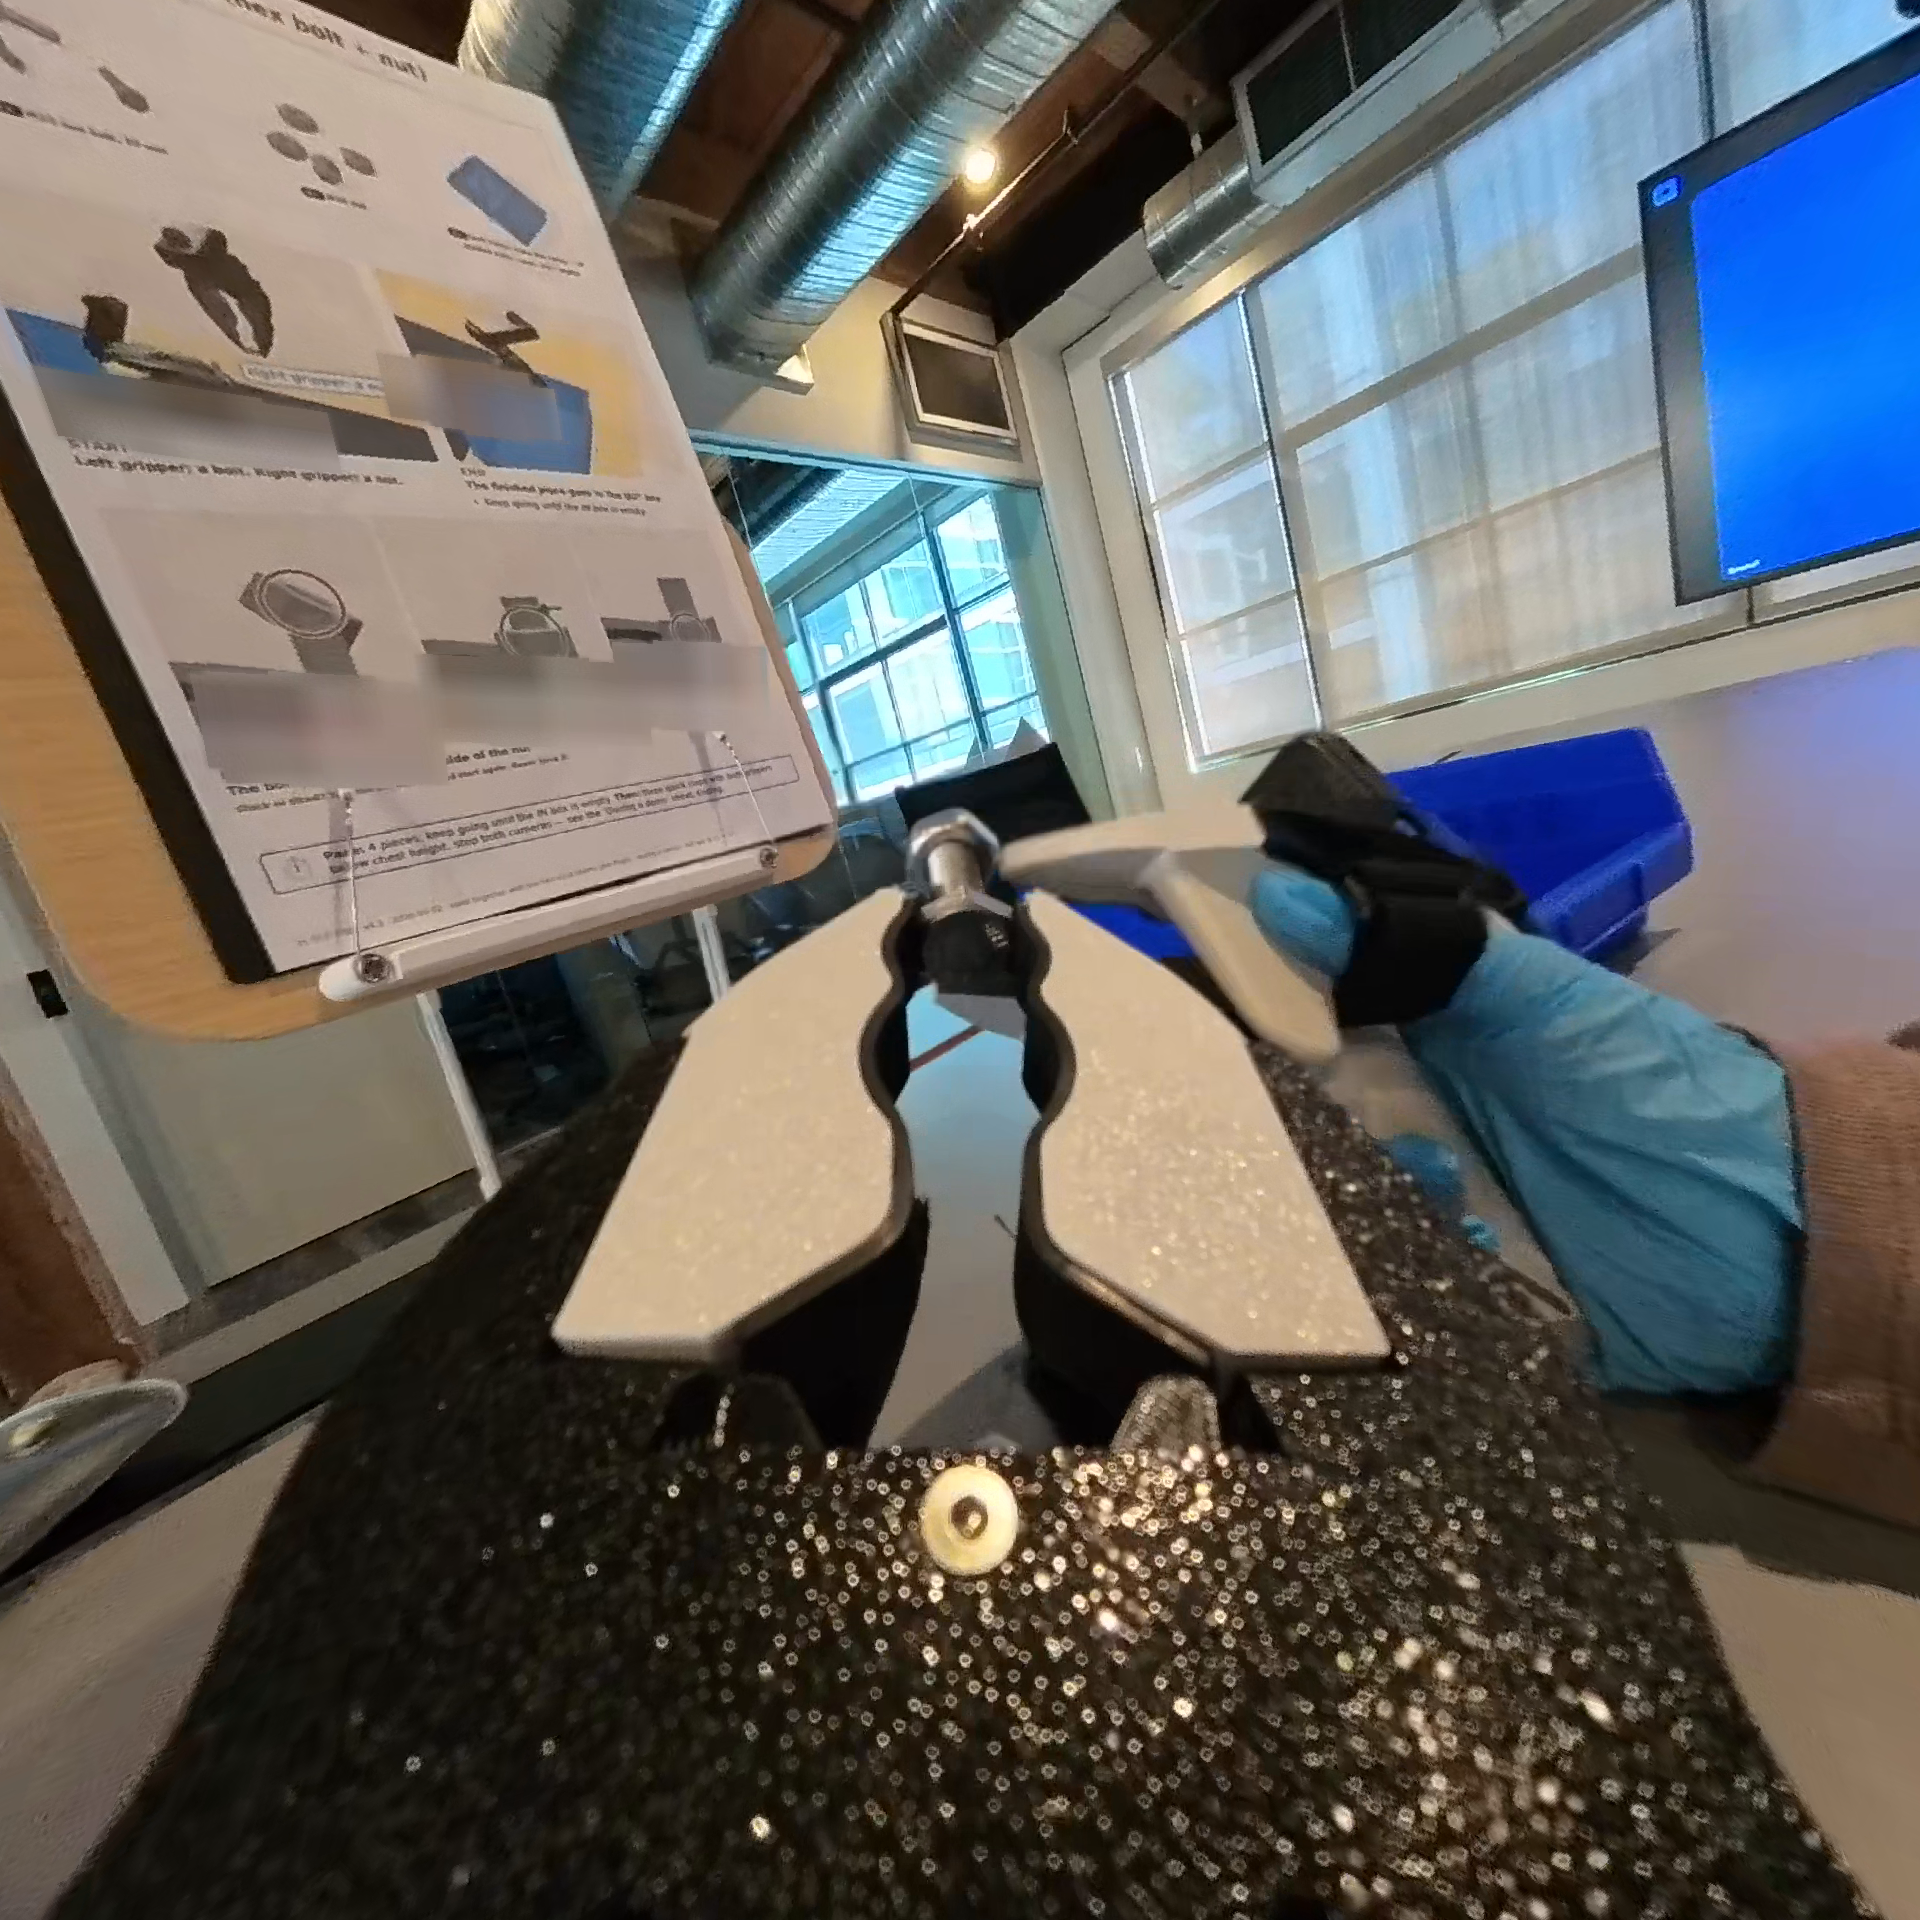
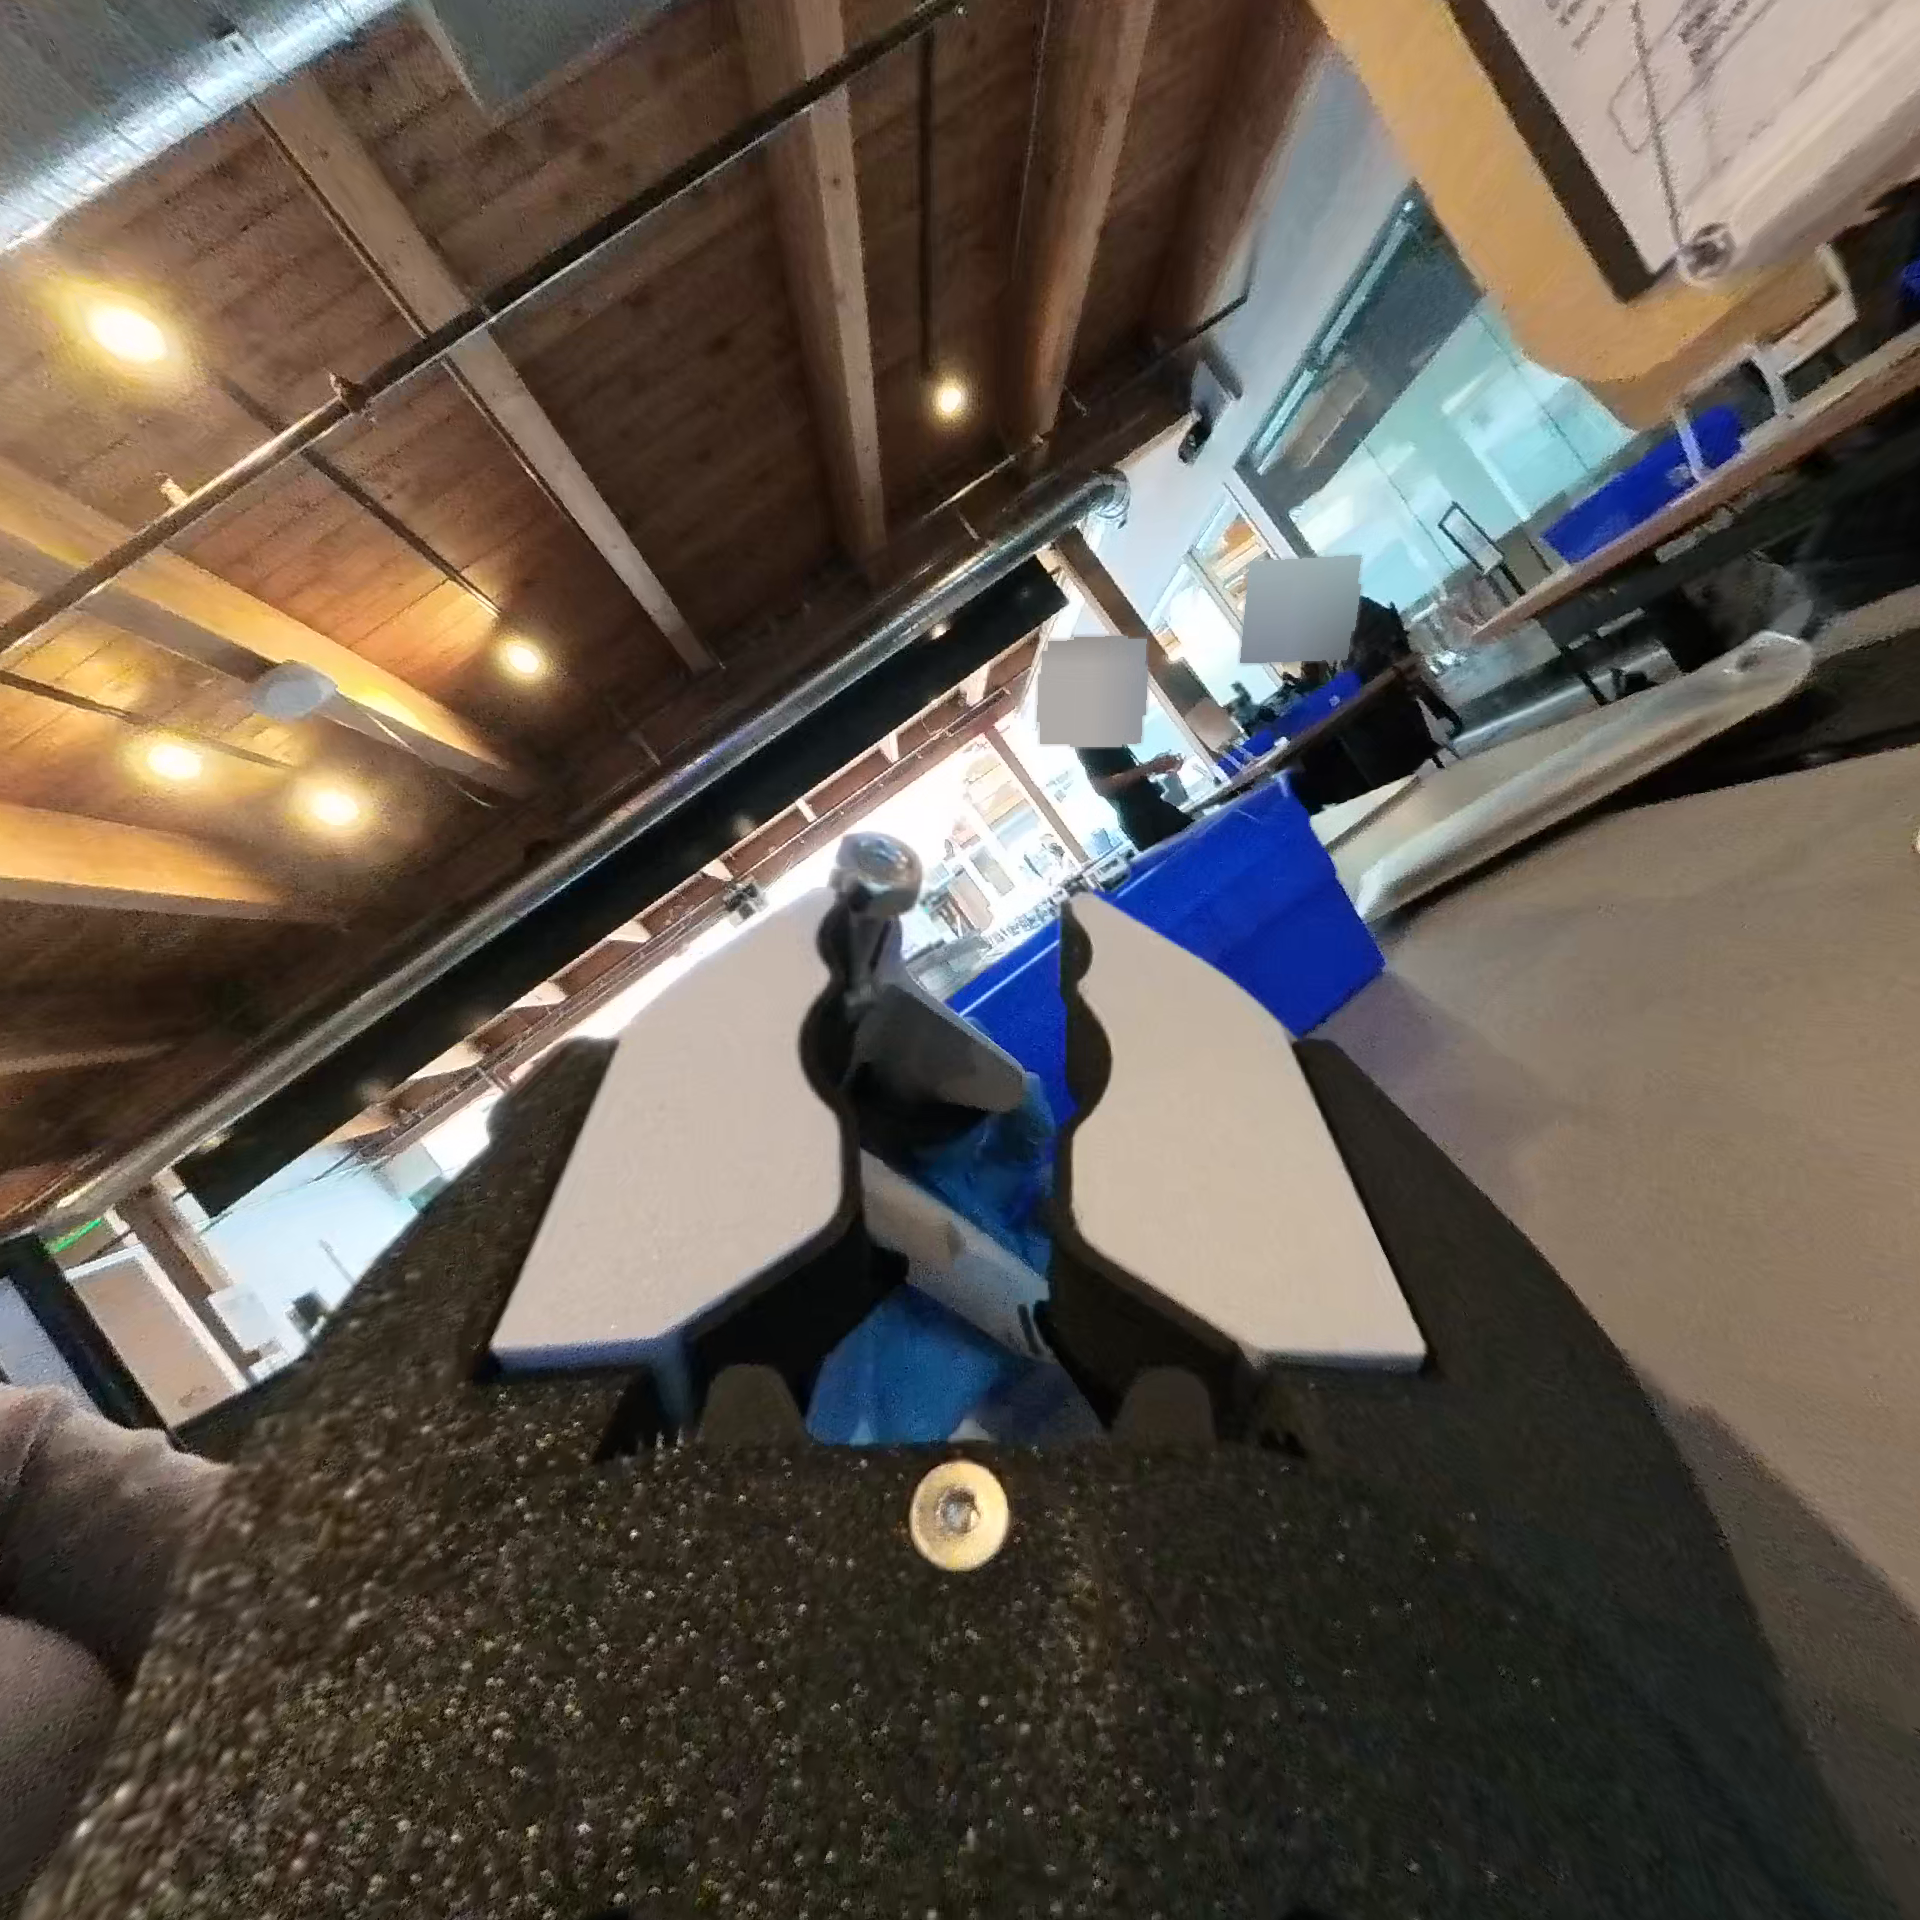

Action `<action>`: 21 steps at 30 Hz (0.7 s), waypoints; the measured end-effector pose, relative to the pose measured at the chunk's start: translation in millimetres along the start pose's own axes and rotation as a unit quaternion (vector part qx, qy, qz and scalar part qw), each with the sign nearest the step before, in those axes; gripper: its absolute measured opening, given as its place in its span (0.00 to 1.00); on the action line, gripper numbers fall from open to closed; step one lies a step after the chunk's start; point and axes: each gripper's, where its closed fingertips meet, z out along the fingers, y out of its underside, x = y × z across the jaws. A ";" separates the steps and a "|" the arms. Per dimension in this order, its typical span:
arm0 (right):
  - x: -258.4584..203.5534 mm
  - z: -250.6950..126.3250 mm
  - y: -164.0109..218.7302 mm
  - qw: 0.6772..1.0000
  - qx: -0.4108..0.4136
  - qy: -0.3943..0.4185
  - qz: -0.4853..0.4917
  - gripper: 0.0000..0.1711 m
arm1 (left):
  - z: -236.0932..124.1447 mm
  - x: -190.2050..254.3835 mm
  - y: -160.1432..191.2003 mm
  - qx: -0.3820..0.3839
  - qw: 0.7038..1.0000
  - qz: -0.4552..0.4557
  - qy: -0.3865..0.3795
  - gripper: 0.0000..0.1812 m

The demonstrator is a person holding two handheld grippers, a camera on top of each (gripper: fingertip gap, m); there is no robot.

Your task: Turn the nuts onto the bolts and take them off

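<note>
Left gripper pinches the stiff, slick steel bolt by its head; right gripper spread beside the nut.

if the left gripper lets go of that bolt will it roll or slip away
Probably both. The bolt looks like smooth bare steel, so likely slippery and heavy for its size. Its round shank would probably roll in an arc, though the nut and hex head may stop it.

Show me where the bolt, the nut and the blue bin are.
bolt (image 1: 968, 940): left wrist view, on its dark hex head.
nut (image 1: 943, 837): left wrist view, on its side face.
blue bin (image 1: 1558, 831): left wrist view, on its front wall.
</note>
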 end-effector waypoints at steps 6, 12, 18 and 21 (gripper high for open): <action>-11.6 0.2 -15.0 0.998 0.042 -0.040 0.020 0.23 | 1.6 5.1 2.9 -0.005 1.000 0.003 0.014 0.09; 5.6 -5.6 -7.9 0.999 0.028 0.007 0.016 0.18 | -1.6 -1.7 -1.9 0.007 1.000 -0.008 0.000 0.09; -14.6 5.8 -10.1 0.998 0.028 -0.042 0.021 0.23 | 1.0 4.1 1.9 -0.003 1.000 0.005 0.011 0.09; -2.7 4.0 -0.2 1.000 0.010 -0.012 0.022 0.23 | -0.9 3.2 0.1 -0.003 1.000 0.002 0.007 0.09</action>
